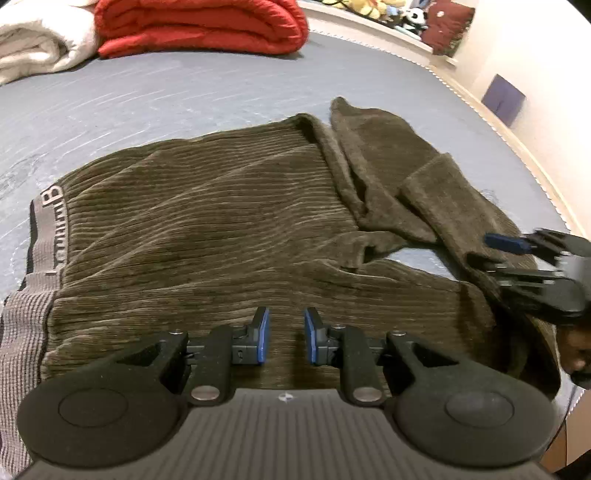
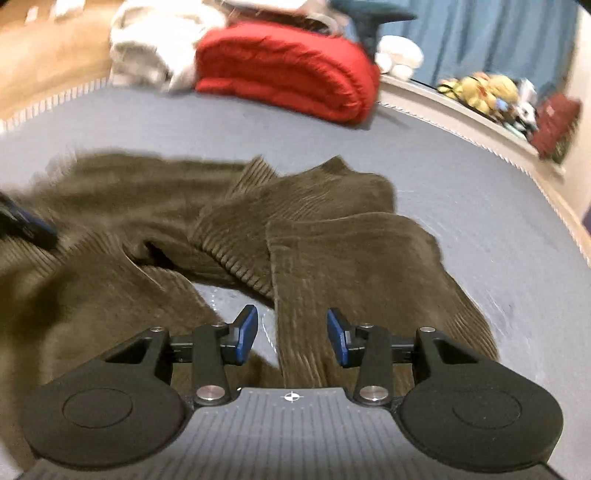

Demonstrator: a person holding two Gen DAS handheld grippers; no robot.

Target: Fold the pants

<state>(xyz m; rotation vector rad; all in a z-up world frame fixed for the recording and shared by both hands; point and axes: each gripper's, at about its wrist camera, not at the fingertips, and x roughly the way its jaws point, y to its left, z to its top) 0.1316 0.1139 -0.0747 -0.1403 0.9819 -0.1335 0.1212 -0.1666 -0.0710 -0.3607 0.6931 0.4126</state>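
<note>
Brown ribbed pants (image 1: 207,221) lie on the bed with the grey lettered waistband (image 1: 50,221) at the left. The legs (image 1: 391,173) are bunched and folded back at the right. My left gripper (image 1: 286,332) hovers over the hip area, its blue pads a small gap apart with only flat fabric below them. In the right wrist view my right gripper (image 2: 291,332) stands open over a pant leg (image 2: 332,266) that runs between its fingers without touching the pads. The right gripper (image 1: 495,254) also shows blurred at the right edge of the left wrist view, over a leg.
The grey-blue bed sheet (image 1: 147,110) stretches beyond the pants. A folded red blanket (image 1: 199,26) and a white one (image 1: 37,44) lie at the far side. Plush toys (image 2: 484,88) line a ledge by the wall. The bed's piped edge (image 1: 517,147) curves along the right.
</note>
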